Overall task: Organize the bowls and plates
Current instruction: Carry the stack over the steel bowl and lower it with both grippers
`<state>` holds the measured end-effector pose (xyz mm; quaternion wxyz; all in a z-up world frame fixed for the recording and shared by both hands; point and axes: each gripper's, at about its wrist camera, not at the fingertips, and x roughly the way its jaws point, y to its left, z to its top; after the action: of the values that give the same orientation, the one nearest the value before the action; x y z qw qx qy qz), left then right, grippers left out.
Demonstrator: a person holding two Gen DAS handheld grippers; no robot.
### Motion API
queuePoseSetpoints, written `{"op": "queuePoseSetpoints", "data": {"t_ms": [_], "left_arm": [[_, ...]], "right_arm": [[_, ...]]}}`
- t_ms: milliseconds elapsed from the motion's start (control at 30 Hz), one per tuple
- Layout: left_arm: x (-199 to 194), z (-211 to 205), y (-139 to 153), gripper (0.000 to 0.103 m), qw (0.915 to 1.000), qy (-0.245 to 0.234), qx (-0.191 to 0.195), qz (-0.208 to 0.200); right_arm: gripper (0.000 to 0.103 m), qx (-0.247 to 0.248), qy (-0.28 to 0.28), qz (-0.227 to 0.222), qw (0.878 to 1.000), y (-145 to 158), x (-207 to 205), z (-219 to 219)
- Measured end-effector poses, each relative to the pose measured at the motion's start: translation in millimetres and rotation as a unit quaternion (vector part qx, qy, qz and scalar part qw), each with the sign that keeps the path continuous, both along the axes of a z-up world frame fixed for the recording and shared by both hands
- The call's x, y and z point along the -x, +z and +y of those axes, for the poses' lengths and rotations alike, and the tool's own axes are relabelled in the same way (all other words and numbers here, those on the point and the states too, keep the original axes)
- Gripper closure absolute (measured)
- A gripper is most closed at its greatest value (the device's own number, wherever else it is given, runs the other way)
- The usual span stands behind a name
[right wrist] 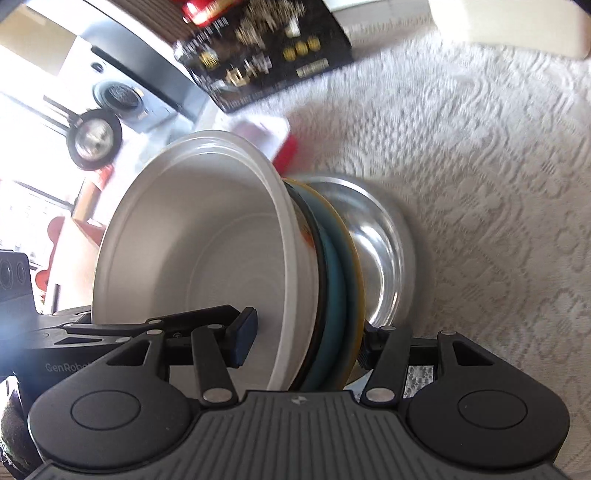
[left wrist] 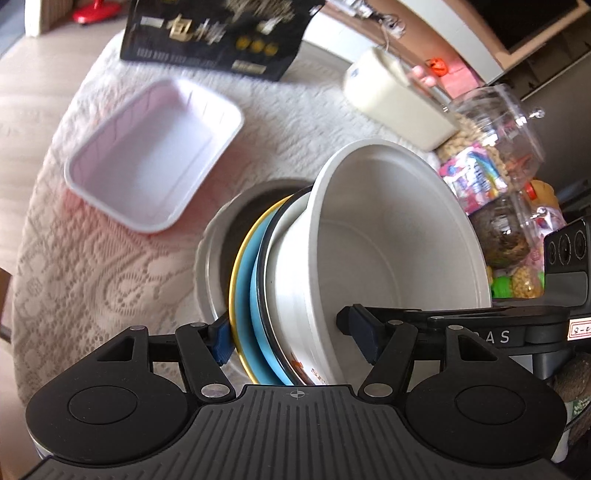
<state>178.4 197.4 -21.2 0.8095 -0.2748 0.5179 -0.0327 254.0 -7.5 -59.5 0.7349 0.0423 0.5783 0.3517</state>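
A nested stack is held on both sides: a white bowl (left wrist: 399,236) on top, a black-rimmed printed bowl (left wrist: 273,266) under it, then a blue plate with a yellow rim (left wrist: 242,280). My left gripper (left wrist: 289,336) is shut on the stack, one finger inside the white bowl and the other against the yellow rim. My right gripper (right wrist: 307,338) is shut on the same stack (right wrist: 332,280) from the opposite side, gripping it the same way. A metal bowl (right wrist: 380,254) sits right beneath the stack; whether it touches is unclear.
On the lace tablecloth (left wrist: 92,277) a white rectangular tray (left wrist: 155,155) lies to the left. A black printed box (left wrist: 214,33) stands at the back. A cream container (left wrist: 395,99) and clear snack jars (left wrist: 495,140) crowd the right.
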Motion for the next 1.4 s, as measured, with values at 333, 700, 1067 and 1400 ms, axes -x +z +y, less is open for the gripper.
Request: {"op": "queuePoseSetpoints", "data": {"t_ms": [333,700,1067,1400], "left_arm": [[-3.0,8.3,-13.2,0.053,0.9998,-0.016,-0.006,-0.012],[3.3,1.3,-4.8,0.056,0.9986,-0.019,-0.046,-0.019],[2.7,8.9,-9.7,0.07,0.9994,-0.012,-0.032,-0.007],[7.5,5.7,7.3,0.063,0.9961,-0.01,-0.082,-0.032]], "right_arm": [[0.048,0.02,-0.006,0.011,1.0,-15.8,-18.2,10.1],[0.047,0.047,-0.016,-0.033,0.998,-5.4,-10.6,16.7],[0.049,0.054,-0.028,-0.009,0.998,-4.5,-20.5,8.6],[0.05,0.126,0.039,-0.11,0.985,7.3,7.2,28.4]]}}
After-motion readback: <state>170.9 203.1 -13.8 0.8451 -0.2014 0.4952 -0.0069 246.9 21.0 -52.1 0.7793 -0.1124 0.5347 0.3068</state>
